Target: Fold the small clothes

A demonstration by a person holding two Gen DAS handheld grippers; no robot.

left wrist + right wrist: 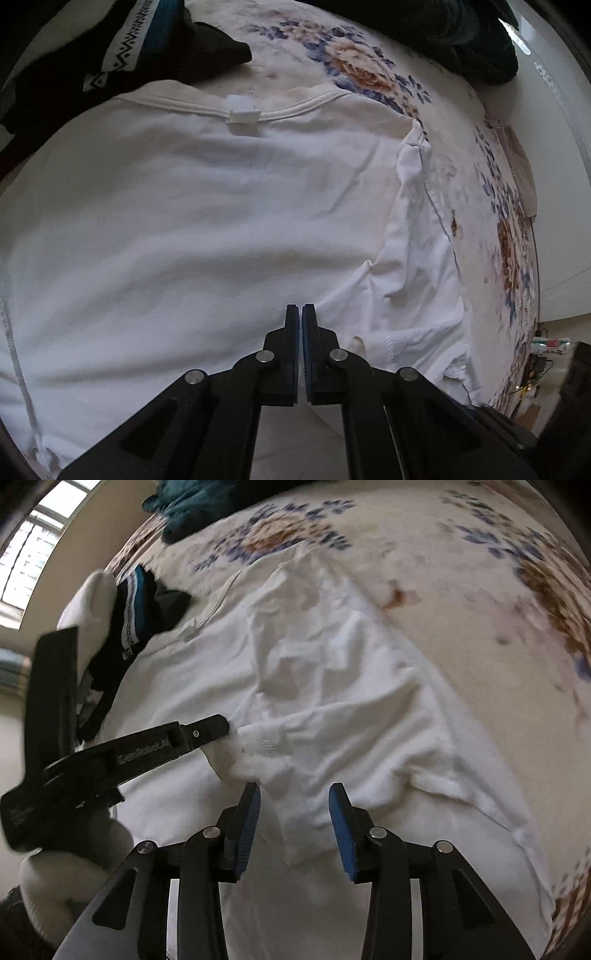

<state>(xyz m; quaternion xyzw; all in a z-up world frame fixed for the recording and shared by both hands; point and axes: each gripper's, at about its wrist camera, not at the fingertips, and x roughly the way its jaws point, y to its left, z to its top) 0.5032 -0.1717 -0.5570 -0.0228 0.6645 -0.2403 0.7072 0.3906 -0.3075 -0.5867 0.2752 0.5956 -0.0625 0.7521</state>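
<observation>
white t-shirt (207, 206) lies spread on the bed (295, 55), back up, collar and neck label at the far end ahead of the left hand-held gripper (300, 307). that unit's fingers are pressed together; in the right wrist view its tip meets a bunched sleeve hem (264, 738), so it appears to be pinching that hem, though the contact itself is not clearly resolved. right hand-held gripper (294, 794) stands with fingers parted, holding nothing, just above the rumpled sleeve (332, 686) folded in ahead of it. dark garments (92, 55) sit ahead and to the left of the left unit. judgement: step in hand is folding the sleeve side inward. to do it well, take the free edge near the right unit, keep the hem taut between both grips, and lay the fold straight, smoothing the wrinkles.
</observation>
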